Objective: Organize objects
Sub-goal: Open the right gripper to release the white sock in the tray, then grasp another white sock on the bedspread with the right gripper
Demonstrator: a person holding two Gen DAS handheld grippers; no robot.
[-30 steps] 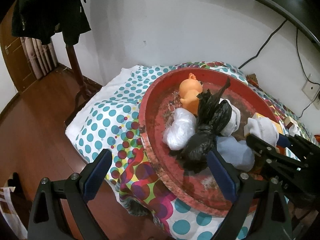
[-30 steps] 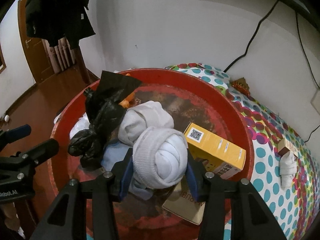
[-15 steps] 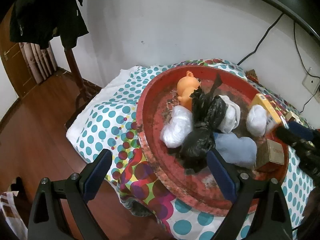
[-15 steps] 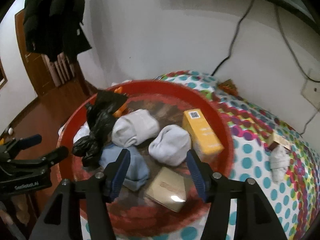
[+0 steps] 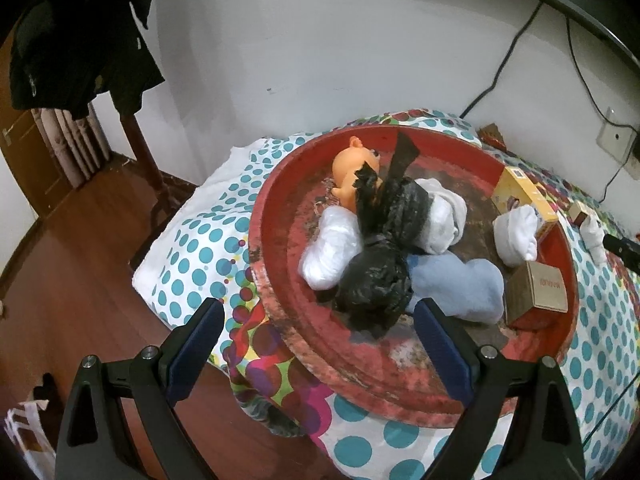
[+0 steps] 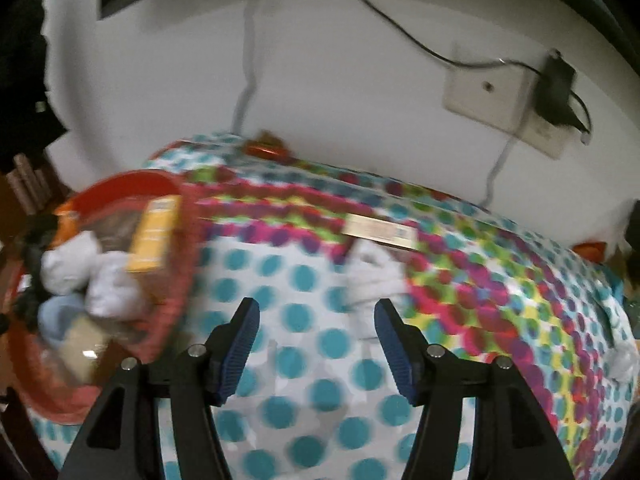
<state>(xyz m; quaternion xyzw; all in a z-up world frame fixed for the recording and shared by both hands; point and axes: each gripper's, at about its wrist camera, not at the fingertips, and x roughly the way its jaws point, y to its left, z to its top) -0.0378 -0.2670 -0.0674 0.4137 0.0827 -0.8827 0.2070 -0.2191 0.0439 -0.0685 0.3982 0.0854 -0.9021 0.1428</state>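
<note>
Left tongs (image 5: 316,344) wide, empty, parked over the near rim of the red basin (image 5: 280,320). Right tongs (image 6: 316,340) wide, empty, over the polka-dot cloth (image 6: 296,280); right view is motion-blurred.

Progress looks mostly done. In the basin: one black bag (image 5: 380,272), one blue sock roll (image 5: 460,288), three white bundles, one brown box (image 5: 540,292), one yellow box (image 5: 520,196), one orange toy (image 5: 352,172).

Left out: white sock (image 6: 372,272) at 12 o'clock of the right tongs, flat box (image 6: 380,232) beyond it, white wad (image 6: 624,360) at 3 o'clock.
</note>
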